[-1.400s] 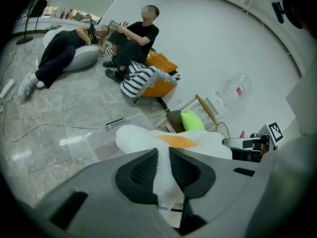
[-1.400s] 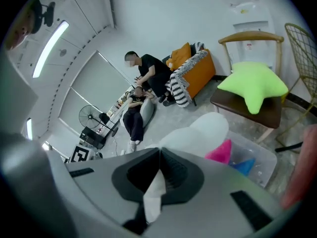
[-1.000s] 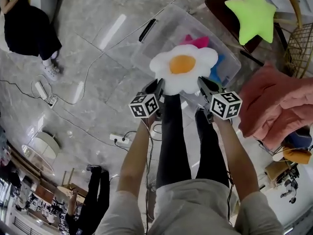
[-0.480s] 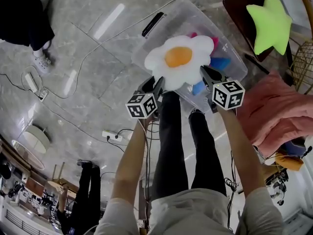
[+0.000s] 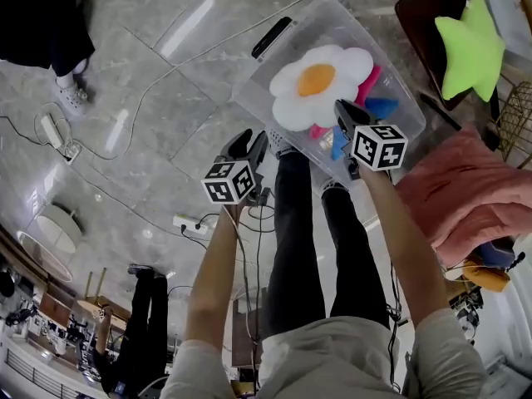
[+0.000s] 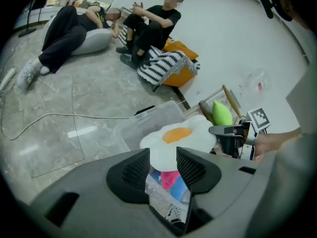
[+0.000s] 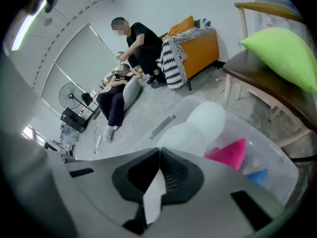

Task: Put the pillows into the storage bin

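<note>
right tongs (image 7: pixel 159 152) pinch the edge of the fried-egg pillow (image 5: pixel 320 86) over the clear storage bin (image 5: pixel 349 19); left tongs (image 6: pixel 162 155), jaws opening, are beside it, not touching.

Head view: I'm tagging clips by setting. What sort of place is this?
Probably an indoor lounge-like room used as a recording space. It has a polished stone-look floor with a power strip lying on it, an orange armchair and a grey beanbag.
</note>
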`<state>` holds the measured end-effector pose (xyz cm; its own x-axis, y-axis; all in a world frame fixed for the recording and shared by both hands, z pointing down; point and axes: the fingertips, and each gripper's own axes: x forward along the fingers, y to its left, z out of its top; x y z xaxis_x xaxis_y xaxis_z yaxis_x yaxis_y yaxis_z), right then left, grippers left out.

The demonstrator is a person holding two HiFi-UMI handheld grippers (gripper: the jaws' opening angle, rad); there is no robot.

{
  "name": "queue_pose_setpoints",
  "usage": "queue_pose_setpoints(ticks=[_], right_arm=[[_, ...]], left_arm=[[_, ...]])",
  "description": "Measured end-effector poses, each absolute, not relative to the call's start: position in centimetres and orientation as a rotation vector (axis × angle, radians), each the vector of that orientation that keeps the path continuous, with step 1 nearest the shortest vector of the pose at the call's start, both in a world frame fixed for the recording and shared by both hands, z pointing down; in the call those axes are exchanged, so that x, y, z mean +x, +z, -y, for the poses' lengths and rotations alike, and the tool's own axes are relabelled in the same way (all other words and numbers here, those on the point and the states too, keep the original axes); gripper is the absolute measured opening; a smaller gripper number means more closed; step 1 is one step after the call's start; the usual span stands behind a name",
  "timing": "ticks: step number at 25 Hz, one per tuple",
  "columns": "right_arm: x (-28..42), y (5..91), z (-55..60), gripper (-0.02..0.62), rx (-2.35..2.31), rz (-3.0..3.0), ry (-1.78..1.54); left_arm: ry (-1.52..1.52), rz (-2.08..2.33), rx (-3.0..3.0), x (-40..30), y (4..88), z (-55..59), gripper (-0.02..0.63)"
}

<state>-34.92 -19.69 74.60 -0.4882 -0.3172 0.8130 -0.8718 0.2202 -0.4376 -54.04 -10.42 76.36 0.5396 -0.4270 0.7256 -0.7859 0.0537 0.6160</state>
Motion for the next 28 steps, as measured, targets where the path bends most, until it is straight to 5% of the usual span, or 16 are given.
queue_pose_setpoints(ticks=[12,28], right_arm=[[-31.9,82.9,15.9,0.008,1.043,1.667,1.191],[-28.5,80.1,11.9,0.012,1.092,1.692,1.178]], left_arm=[[0.393,0.960,1.568,-52.0,76.3,9.4,0.158],[0.410,0.967,1.631,-49.1,73.7,8.1,0.158]])
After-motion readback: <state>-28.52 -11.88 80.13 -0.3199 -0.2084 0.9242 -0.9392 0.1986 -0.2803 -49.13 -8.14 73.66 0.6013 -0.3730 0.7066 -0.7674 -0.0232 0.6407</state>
